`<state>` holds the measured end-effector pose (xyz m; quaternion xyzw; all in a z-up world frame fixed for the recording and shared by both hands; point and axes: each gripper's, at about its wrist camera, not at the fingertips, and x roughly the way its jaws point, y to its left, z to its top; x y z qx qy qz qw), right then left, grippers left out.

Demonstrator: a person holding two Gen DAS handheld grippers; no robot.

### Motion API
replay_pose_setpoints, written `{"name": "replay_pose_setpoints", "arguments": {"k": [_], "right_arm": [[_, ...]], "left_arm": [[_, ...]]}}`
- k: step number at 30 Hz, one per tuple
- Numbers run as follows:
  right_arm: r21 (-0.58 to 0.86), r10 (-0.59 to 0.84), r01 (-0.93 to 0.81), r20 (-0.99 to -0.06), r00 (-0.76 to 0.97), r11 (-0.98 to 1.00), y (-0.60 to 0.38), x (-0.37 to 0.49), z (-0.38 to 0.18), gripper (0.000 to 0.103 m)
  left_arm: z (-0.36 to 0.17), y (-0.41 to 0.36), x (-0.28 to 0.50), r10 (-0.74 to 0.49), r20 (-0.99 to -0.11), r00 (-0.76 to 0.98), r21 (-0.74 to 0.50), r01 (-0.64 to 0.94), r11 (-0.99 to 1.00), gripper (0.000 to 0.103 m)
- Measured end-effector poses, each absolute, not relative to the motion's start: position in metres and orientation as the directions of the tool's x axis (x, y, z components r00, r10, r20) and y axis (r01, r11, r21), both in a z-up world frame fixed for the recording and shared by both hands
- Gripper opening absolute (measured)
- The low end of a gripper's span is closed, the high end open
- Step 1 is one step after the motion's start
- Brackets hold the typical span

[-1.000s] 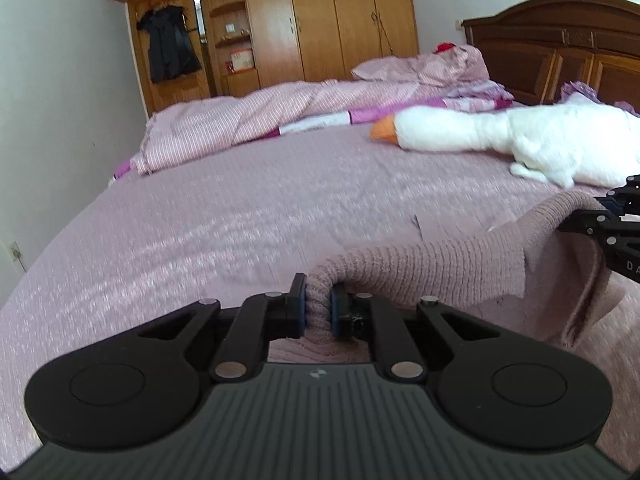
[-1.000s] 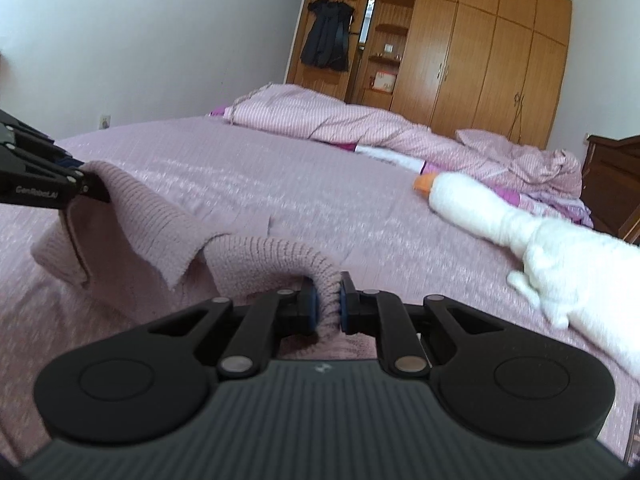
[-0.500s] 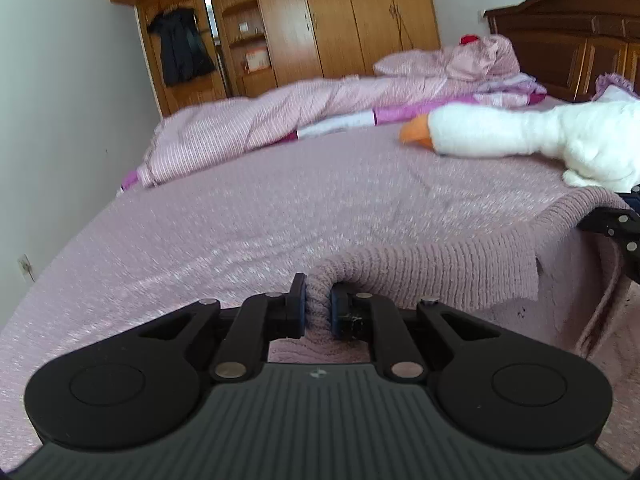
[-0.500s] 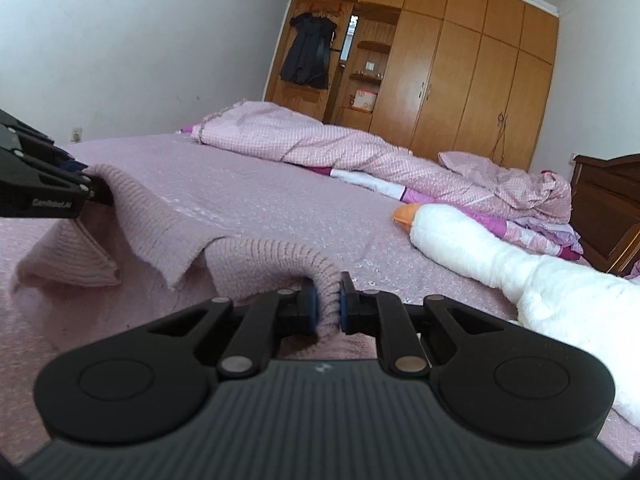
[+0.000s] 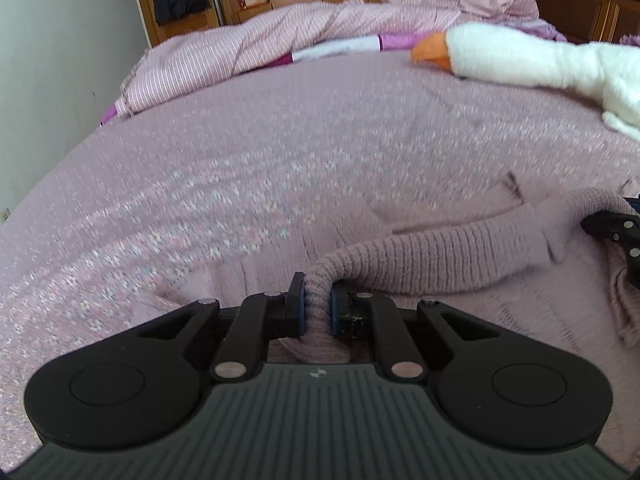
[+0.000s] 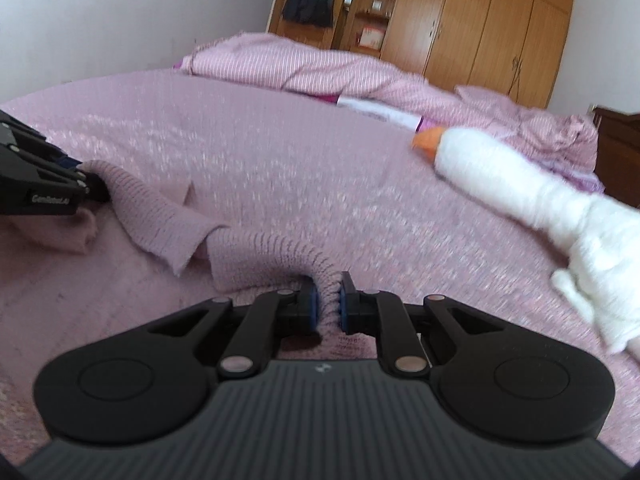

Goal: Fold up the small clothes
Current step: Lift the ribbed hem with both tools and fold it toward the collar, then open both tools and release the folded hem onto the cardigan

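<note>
A small pink ribbed knit garment (image 5: 440, 256) lies low on the pink bedspread (image 5: 280, 168), stretched between my two grippers. My left gripper (image 5: 318, 304) is shut on one end of its ribbed edge. My right gripper (image 6: 328, 304) is shut on the other end of the garment (image 6: 256, 252). The right gripper shows at the right edge of the left wrist view (image 5: 616, 232). The left gripper shows at the left edge of the right wrist view (image 6: 44, 184). The edge sags onto the bed between them.
A white plush goose (image 5: 532, 60) with an orange beak lies on the bed's far right, also in the right wrist view (image 6: 520, 184). A rumpled striped pink duvet (image 5: 260, 44) lies along the far side. Wooden wardrobes (image 6: 480, 20) and a headboard stand behind.
Both grippers have come down toward the bed with the garment still held. The knit, earlier lifted and hanging between them, now lies low on the bedspread. The views tilt downward.
</note>
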<state>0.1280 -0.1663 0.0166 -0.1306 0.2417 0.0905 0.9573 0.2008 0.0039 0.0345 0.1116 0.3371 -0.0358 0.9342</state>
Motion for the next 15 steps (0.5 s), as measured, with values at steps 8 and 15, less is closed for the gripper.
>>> {"name": "replay_pose_setpoints", "arguments": {"k": [8, 15], "right_arm": [[-0.140, 0.123, -0.224, -0.513, 0.849, 0.965, -0.172, 0.132, -0.001, 0.018], [-0.047, 0.144, -0.192, -0.498, 0.855, 0.980, -0.189, 0.124, 0.016, 0.029]], "left_arm": [[0.036, 0.007, 0.199, 0.011, -0.641, 0.767, 0.177, 0.135, 0.975, 0.025], [0.066, 0.020, 0.170, -0.046, -0.624, 0.780, 0.105, 0.143, 0.984, 0.050]]}}
